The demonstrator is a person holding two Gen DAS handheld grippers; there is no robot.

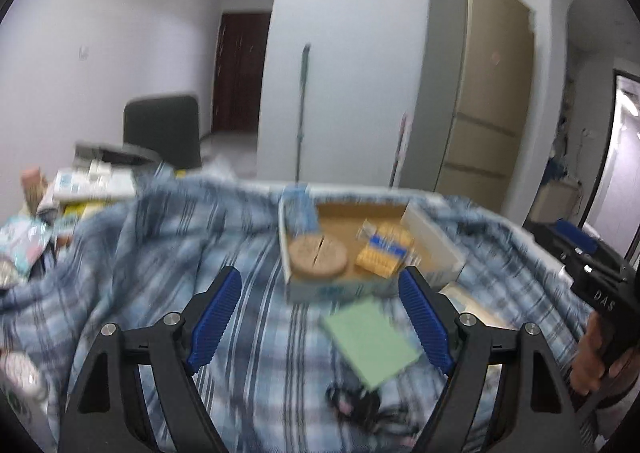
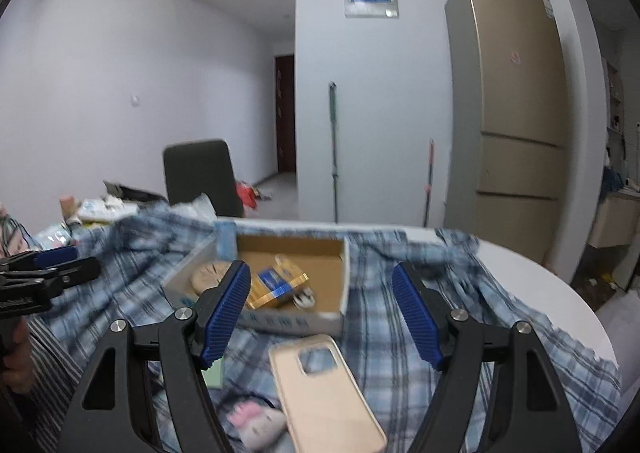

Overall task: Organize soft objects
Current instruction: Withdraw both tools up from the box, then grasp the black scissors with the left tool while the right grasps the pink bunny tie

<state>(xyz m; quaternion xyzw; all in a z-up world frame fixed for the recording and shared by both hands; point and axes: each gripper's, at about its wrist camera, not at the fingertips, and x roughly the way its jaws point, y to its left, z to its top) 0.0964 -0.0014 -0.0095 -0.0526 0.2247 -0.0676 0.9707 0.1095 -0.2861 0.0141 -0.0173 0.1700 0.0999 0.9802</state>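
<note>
Two grippers, left (image 1: 320, 317) and right (image 2: 320, 313), spread, empty, over plaid cloth (image 1: 248, 293).
Box (image 2: 336, 309) print blurred; pink-patterned item (image 2: 256, 423) partly hidden under phone case (image 2: 324, 393).

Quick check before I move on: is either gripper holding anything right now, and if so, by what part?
Nothing is held. The left gripper and right gripper are both open, with empty space between their blue pads above the plaid cloth.

You see both views in soft, even indoor light, rather dim and bluish, with no hard shadows. The left view is strongly blurred by motion, mostly on the plaid cloth (image 1: 168, 253). The right view is sharper; its phone case (image 2: 324, 393) looks soft. Fisheye bends the walls, and the corners are black.
</note>
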